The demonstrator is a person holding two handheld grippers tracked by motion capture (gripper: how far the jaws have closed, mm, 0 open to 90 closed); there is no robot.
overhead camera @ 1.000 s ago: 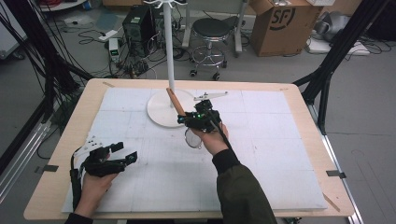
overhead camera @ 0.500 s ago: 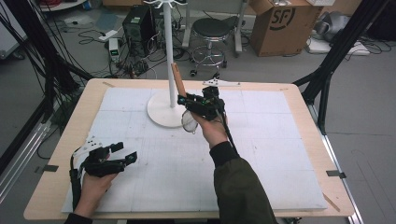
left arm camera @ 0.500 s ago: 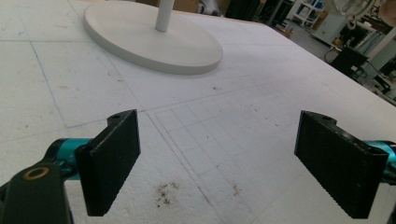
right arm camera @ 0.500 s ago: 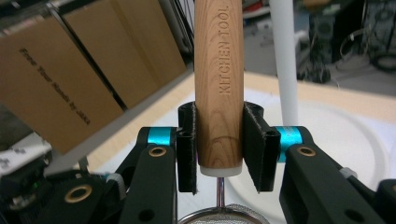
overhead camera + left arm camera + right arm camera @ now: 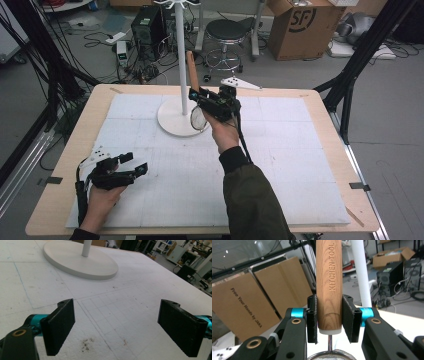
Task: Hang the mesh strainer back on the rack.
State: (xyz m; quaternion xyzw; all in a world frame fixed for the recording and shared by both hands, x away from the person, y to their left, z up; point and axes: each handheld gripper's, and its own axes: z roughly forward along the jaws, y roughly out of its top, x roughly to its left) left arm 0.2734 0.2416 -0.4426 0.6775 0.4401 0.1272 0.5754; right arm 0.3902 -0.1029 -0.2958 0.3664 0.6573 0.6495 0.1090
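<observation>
Now the right claw, pinching the strainer by its wooden handle, has risen beside the stand, likely for hanging; the left claw rests spread.

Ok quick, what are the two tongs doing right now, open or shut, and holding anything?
Left tongs: open, holding nothing, above the white foam mat.
Right tongs: shut on the wooden handle of a small mesh strainer.

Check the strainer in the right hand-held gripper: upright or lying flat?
Upright: the strainer hangs mesh-down, its wooden handle pointing up between the right hand-held gripper pads, above the table.
</observation>
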